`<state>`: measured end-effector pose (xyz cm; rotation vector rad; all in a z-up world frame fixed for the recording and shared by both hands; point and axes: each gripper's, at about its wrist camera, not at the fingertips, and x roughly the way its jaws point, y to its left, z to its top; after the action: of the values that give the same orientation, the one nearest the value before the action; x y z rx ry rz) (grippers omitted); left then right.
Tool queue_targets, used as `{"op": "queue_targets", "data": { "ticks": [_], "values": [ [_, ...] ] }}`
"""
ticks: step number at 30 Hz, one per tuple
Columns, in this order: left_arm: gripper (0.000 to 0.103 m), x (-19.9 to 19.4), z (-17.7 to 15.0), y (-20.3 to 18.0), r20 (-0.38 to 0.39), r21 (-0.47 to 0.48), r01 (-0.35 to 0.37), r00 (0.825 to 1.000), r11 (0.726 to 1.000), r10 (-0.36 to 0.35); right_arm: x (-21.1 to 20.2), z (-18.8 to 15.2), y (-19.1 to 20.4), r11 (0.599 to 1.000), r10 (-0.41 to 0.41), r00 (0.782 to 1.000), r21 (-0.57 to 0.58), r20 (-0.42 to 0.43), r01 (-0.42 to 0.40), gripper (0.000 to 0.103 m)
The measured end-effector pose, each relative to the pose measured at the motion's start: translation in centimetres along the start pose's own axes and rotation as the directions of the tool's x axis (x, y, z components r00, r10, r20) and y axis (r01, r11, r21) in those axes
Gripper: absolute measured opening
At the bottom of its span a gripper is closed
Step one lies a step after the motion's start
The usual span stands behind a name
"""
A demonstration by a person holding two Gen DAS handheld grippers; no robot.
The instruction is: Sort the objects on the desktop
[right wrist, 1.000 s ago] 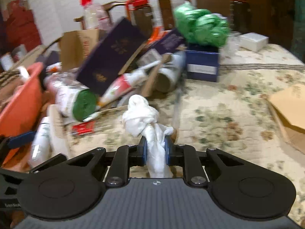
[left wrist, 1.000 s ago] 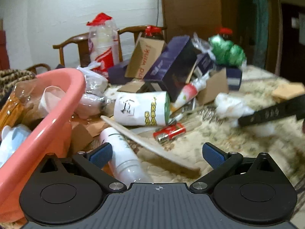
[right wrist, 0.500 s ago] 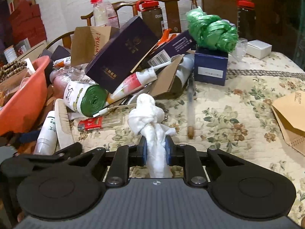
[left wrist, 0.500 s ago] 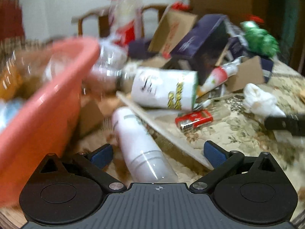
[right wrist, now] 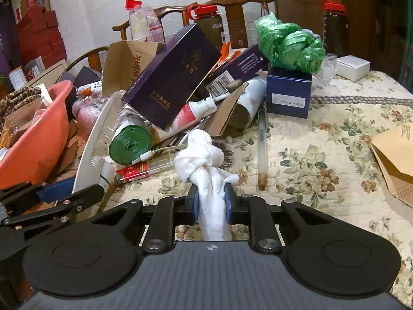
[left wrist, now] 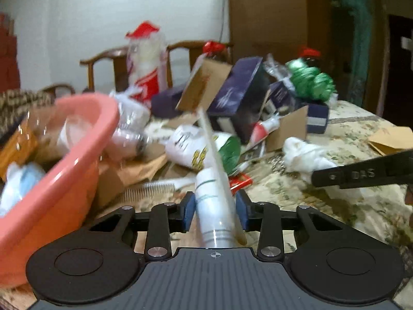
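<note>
My left gripper is shut on a white bottle and a long white comb that leans up across it. The comb also shows in the right wrist view, tilted against the pile. My right gripper is shut on a knotted white cloth, which also shows in the left wrist view. A pink basin holding several items stands at the left. The left gripper shows at the lower left of the right wrist view.
A pile of boxes, a green bag roll, a red lighter and a red-white tube fills the middle. A glass tube, a blue box with green bags and a brown envelope lie on the floral cloth.
My left gripper has closed from wide open onto the white bottle and the comb, and the comb now tilts upward. My right gripper keeps its hold on the white cloth.
</note>
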<state>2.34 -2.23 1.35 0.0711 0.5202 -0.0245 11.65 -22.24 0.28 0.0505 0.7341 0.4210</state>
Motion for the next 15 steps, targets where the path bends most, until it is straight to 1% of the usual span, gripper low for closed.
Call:
{"op": "queue_targets", "data": {
  "ticks": [1,2,3,6,7,9,10,11,13,15],
  "values": [
    [0.023,-0.4,0.1,-0.3,0.022,0.02,0.019,1.0,1.0,-0.019,0.0,0.0,0.0,1.0,0.002,1.0,0.0,0.0,-0.002,0.023],
    [0.02,-0.8,0.2,-0.5,0.037,0.034,0.03,0.999,0.999,-0.032,0.0,0.0,0.0,1.0,0.003,1.0,0.001,-0.001,-0.003,0.023],
    [0.02,-1.0,0.3,-0.6,0.043,0.039,0.036,0.998,0.999,-0.037,-0.1,0.0,0.0,1.0,0.005,1.0,0.001,-0.001,-0.005,0.023],
    [0.019,-0.5,0.5,-0.6,0.031,0.038,0.042,0.999,0.998,-0.043,0.0,0.0,0.0,1.0,0.007,1.0,0.002,-0.003,-0.007,0.023],
    [0.021,-0.4,0.5,-0.6,0.031,0.04,0.045,0.998,0.998,-0.046,0.1,0.0,0.0,1.0,0.007,1.0,0.001,-0.005,-0.007,0.023],
    [0.029,0.1,0.7,-0.5,0.019,0.023,0.043,0.999,0.999,-0.043,0.2,0.0,0.0,1.0,0.007,1.0,0.001,-0.007,-0.007,0.023],
    [0.042,0.4,0.7,-0.3,0.001,0.007,0.055,0.998,0.998,-0.055,0.2,0.0,0.0,1.0,0.008,1.0,-0.001,-0.008,-0.008,0.023],
    [0.046,0.7,0.7,-0.1,-0.014,-0.016,0.067,0.998,0.998,-0.067,0.2,0.0,0.0,1.0,0.01,1.0,-0.002,-0.009,-0.01,0.023],
    [0.046,1.4,0.8,0.1,-0.045,-0.039,0.09,0.995,0.995,-0.092,0.1,0.0,0.1,1.0,0.016,1.0,-0.004,-0.009,-0.016,0.023],
    [0.037,1.6,0.7,0.1,-0.046,-0.06,0.107,0.993,0.992,-0.11,0.1,0.0,0.1,1.0,0.019,1.0,-0.005,-0.008,-0.019,0.023]
  ]
}}
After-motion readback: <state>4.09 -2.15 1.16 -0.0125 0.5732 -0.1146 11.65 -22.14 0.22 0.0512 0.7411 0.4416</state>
